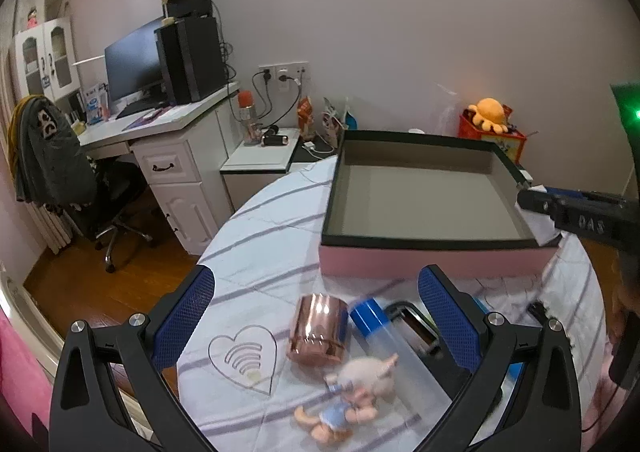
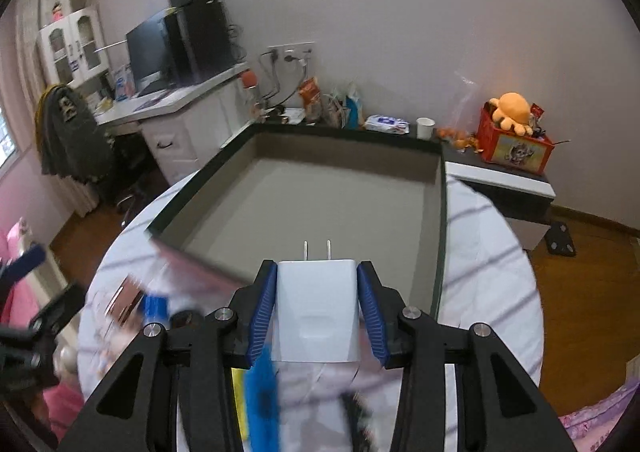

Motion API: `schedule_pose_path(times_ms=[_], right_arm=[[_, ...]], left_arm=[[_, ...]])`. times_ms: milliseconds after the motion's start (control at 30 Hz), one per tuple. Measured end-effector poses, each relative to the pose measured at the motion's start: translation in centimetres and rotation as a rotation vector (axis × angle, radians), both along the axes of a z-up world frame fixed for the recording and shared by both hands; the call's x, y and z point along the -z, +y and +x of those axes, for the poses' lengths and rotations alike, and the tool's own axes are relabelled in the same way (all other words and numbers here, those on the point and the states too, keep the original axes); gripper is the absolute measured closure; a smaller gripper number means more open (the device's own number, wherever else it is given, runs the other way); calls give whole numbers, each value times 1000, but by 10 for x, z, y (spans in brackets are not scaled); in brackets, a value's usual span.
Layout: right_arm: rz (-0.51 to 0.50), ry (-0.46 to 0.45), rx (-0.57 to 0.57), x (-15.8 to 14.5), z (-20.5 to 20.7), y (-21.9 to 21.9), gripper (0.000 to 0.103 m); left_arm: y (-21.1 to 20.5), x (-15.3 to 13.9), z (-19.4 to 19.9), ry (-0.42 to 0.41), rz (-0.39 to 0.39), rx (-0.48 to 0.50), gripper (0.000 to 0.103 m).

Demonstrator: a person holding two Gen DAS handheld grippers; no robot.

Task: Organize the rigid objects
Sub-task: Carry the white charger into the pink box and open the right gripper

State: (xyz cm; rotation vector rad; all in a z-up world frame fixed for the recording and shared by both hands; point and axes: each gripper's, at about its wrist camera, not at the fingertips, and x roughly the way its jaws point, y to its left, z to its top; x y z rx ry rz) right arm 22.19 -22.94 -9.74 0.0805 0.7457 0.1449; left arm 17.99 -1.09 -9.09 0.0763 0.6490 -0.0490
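Note:
My right gripper [image 2: 317, 272] is shut on a white plug charger [image 2: 316, 312], prongs pointing forward, held above the near edge of the pink box [image 2: 439, 236] with its grey inside. In the left wrist view my left gripper [image 1: 316, 292] stands open over the table. Between and below its fingers lie a shiny copper-coloured can [image 1: 318, 330] on its side, a clear tube with a blue cap [image 1: 384, 336], a small pig doll [image 1: 352, 396] and a metal-edged dark item [image 1: 416, 328]. The right gripper's black body [image 1: 580, 216] reaches in from the right beside the pink box [image 1: 432, 262].
The round table [image 1: 264, 244] wears a white striped cloth with a heart-shaped clear piece [image 1: 244, 356]. Beyond it stand a low white cabinet [image 1: 260, 162], a desk with monitor [image 1: 136, 64], an office chair [image 1: 80, 180], and a red box holding an orange plush [image 2: 514, 136].

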Motion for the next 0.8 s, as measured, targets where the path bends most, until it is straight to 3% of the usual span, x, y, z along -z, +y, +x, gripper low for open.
schedule_pose_path(times_ms=[400,800], right_arm=[[-9,140,117,51,63,-23,61],[-146,171,170,52,67,-12,61]], left_arm=[[10,22,43,49,12,-74,0],[18,22,34,62,28,-86,0]])
